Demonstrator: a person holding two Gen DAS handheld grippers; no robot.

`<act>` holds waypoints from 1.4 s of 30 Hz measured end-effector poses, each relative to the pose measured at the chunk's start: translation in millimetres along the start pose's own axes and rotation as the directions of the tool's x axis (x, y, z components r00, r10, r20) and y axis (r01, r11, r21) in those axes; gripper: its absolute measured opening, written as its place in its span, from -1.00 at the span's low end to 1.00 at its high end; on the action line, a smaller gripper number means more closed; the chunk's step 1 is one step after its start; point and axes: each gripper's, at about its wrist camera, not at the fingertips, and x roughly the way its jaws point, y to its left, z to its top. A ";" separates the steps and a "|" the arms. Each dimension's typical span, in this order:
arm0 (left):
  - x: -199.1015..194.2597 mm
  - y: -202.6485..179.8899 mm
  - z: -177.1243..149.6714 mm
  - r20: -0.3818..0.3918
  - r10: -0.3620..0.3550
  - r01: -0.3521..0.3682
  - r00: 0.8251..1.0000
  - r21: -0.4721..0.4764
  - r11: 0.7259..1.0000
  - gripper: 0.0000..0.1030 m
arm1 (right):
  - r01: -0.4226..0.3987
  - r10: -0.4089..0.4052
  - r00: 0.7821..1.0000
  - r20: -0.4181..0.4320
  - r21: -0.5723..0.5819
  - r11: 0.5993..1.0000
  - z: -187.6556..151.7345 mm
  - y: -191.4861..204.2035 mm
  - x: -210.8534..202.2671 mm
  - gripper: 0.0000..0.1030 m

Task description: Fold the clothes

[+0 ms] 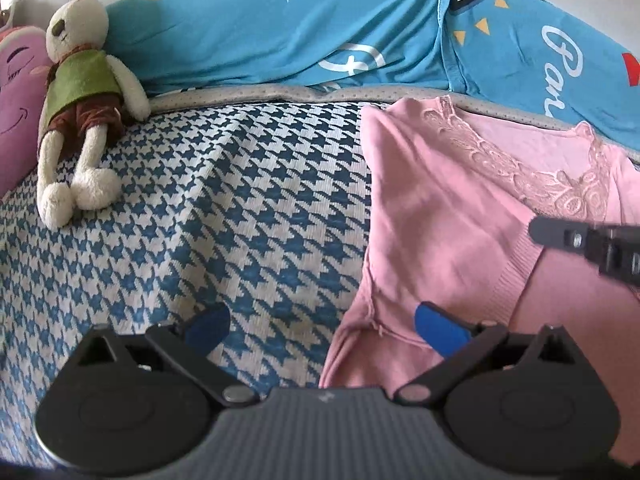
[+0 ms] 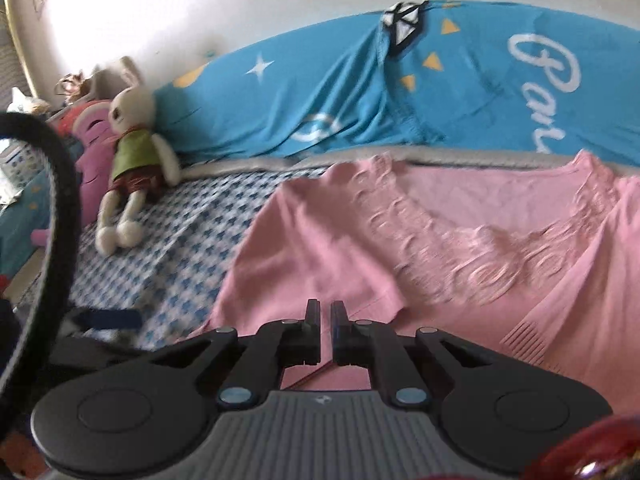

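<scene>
A pink top point(image 1: 448, 208) with a lace neckline lies spread on the bed at the right; it fills the middle and right of the right wrist view point(image 2: 420, 240). My left gripper point(image 1: 324, 328) hangs open over the top's left edge. One of its blue pads is above the sheet and the other above the pink cloth, with nothing gripped. My right gripper point(image 2: 326, 312) has its fingers drawn almost together, pinching a fold of the pink cloth near the ribbed hem point(image 2: 524, 338). Its tip point(image 1: 538, 230) comes in from the right edge of the left wrist view.
A blue-and-white houndstooth sheet point(image 1: 224, 216) covers the bed. At the far left, a plush rabbit point(image 1: 80, 96) lies next to a pink cushion point(image 1: 16, 92). A blue printed quilt point(image 1: 320, 28) is bunched along the wall. A black strap point(image 2: 60, 208) curves at left.
</scene>
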 end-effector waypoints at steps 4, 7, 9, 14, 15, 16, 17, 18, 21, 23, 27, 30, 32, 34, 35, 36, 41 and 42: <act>-1.2 0.8 -0.5 -0.014 0.003 -0.003 1.000 -0.014 1.000 0.99 | -0.009 0.009 0.999 -0.032 -0.009 1.000 -7.8 8.7 4.4 -0.85; -2.2 1.1 -1.1 -0.024 0.006 -0.006 1.000 -0.022 1.000 0.99 | -0.003 0.002 0.999 -0.047 -0.015 1.000 -12.1 12.7 6.2 -0.82; -3.2 -0.3 -3.2 -0.028 0.010 -0.010 1.000 -0.018 1.000 0.99 | 0.008 -0.008 0.998 -0.059 -0.009 1.000 -14.3 13.9 7.5 -0.77; -1.7 -4.5 -7.4 -0.040 0.022 -0.022 0.999 0.004 1.000 0.99 | 0.043 -0.045 0.996 -0.075 -0.031 0.999 -19.2 16.6 11.2 -0.75; -0.5 -5.2 -8.6 -0.041 0.026 -0.026 0.999 0.008 1.000 1.00 | 0.047 -0.049 0.996 -0.079 -0.030 0.998 -19.3 16.4 10.9 -0.75; 0.2 -5.4 -9.2 -0.040 0.027 -0.026 0.999 0.009 1.000 1.00 | 0.050 -0.053 0.995 -0.082 -0.028 0.998 -19.3 16.2 10.6 -0.75; 0.4 -4.7 -9.1 -0.039 0.024 -0.024 0.999 0.003 1.000 1.00 | 0.054 -0.056 0.995 -0.086 -0.029 0.998 -19.2 16.5 10.4 -0.75; 0.7 -4.0 -9.0 -0.042 0.021 -0.021 0.999 -0.007 1.000 1.00 | 0.057 -0.060 0.994 -0.088 -0.033 0.998 -19.4 17.2 9.8 -0.75; 0.0 -3.4 -9.7 -0.045 0.020 -0.021 0.999 -0.021 1.000 1.00 | 0.060 -0.063 0.993 -0.095 -0.039 0.997 -20.5 17.6 5.7 -0.75; -2.2 -4.9 -11.2 -0.045 0.024 -0.025 0.999 -0.020 0.999 1.00 | 0.054 -0.057 0.993 -0.101 -0.033 0.998 -20.1 16.5 1.7 -0.75; -8.6 -10.7 -13.7 -0.049 0.024 -0.024 0.999 -0.003 1.000 1.00 | 0.070 -0.072 0.993 -0.099 -0.016 0.997 -20.6 14.6 -11.2 -0.71; -15.7 -17.8 -16.6 -0.036 0.034 -0.033 0.999 0.023 0.999 1.00 | 0.083 -0.083 0.993 -0.089 0.005 0.997 -21.3 12.2 -24.0 -0.47; -21.7 -21.2 -19.0 -0.031 0.023 -0.022 0.999 0.023 0.999 1.00 | 0.095 -0.094 0.992 -0.081 0.013 0.995 -22.3 11.8 -33.1 -0.39; -28.0 -24.1 -21.5 -0.028 0.007 -0.006 1.000 0.017 1.000 1.00 | 0.115 -0.113 0.990 -0.078 0.016 0.993 -23.8 11.8 -41.1 -0.37; -31.1 -25.6 -22.7 -0.027 -0.002 0.002 1.000 0.014 1.000 1.00 | 0.122 -0.120 0.990 -0.077 0.024 0.992 -24.9 11.0 -45.2 -0.36; -34.2 -27.2 -24.0 -0.025 -0.007 0.008 1.000 0.012 1.000 1.00 | 0.129 -0.126 0.989 -0.076 0.033 0.991 -25.9 10.2 -49.3 -0.33; -46.2 -36.4 -30.2 -0.012 -0.022 0.023 1.000 0.017 1.000 1.00 | 0.147 -0.142 0.988 -0.067 0.062 0.987 -30.4 4.4 -67.6 -0.20; -47.7 -39.2 -31.6 -0.013 -0.024 0.024 1.000 0.022 0.999 1.00 | 0.148 -0.144 0.988 -0.063 0.062 0.987 -31.1 3.6 -71.1 -0.16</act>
